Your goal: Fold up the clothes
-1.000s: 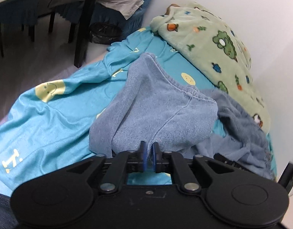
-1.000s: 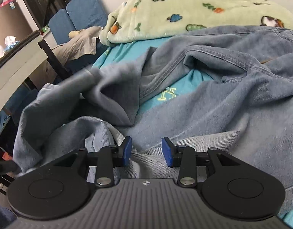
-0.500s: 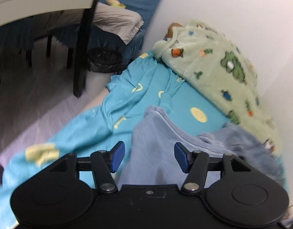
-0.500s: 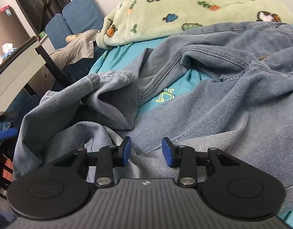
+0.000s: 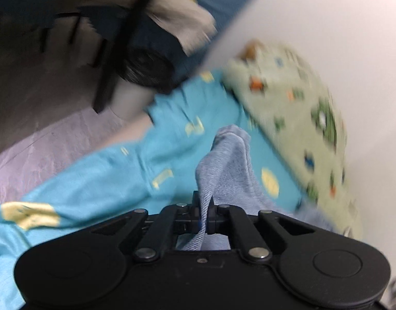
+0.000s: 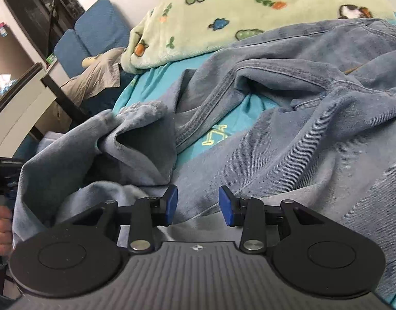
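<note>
A fold of the denim garment [image 5: 223,165] is pinched in the left gripper [image 5: 203,213], whose jaws have just closed on it — seemingly for drawing across the turquoise sheet [image 5: 100,180]. The right gripper [image 6: 198,202] is held part-open above the cloth, gripping nothing.

Before you lies a turquoise bedsheet [image 6: 218,113] with yellow printed motifs. A pale green fleece blanket [image 6: 249,13] with cartoon animals is bunched along the white wall [image 5: 340,38]. To your left, a blue sofa [image 6: 94,31] carries a grey-beige cloth [image 6: 94,80]. Beside it stands a white table [image 6: 20,108] with black legs. On the floor [image 5: 43,142] sits a dark bin [image 5: 146,69], blurred.
</note>
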Motion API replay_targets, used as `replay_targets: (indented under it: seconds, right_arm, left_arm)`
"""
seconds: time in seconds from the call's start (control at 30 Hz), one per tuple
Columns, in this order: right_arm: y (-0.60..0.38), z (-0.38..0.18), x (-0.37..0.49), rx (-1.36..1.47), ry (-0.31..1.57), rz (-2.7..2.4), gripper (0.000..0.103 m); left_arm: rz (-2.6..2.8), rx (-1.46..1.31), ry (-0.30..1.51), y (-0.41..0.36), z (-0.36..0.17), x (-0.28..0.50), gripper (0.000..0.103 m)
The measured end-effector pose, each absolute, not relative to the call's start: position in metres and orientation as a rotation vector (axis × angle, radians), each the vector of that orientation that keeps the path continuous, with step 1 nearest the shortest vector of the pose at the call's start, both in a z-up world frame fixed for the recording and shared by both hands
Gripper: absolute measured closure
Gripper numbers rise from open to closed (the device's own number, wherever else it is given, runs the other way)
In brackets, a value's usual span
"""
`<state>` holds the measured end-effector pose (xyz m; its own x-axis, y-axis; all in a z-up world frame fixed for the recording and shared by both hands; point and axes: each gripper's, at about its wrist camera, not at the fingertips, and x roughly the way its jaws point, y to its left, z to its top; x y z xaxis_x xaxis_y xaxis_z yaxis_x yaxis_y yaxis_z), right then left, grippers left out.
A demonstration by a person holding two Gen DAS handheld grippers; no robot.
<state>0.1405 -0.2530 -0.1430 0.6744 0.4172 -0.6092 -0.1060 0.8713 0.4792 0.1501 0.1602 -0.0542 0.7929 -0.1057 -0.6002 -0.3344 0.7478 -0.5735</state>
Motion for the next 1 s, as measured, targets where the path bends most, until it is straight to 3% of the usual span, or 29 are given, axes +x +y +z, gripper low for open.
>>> replay_targets:
  seconds: [0.3, 0.5, 0.73, 1.0]
  right_arm:
    - [-0.262, -0.133, 0.138, 0.381, 0.733, 0.241, 0.064]
    - [-0.297, -0.105, 0.128, 0.396, 0.645, 0.114, 0.064]
    - [-0.413, -0.069, 0.089, 0.581, 0.577, -0.232, 0.062]
    - [-0.511, -0.101, 0.048, 0.841, 0.651, -0.633, 0.051]
  left_arm:
    - [0.538, -0.991, 0.410, 0.259, -0.027, 0.081, 0.102]
    - [0.642, -1.225, 0.501, 0.295, -0.060, 0.068, 0.102]
    - [0.645, -1.319, 0.573, 0.310, -0.077, 0.066, 0.102]
    - [0.619, -1.283, 0.602, 0.306, -0.077, 0.064, 0.100]
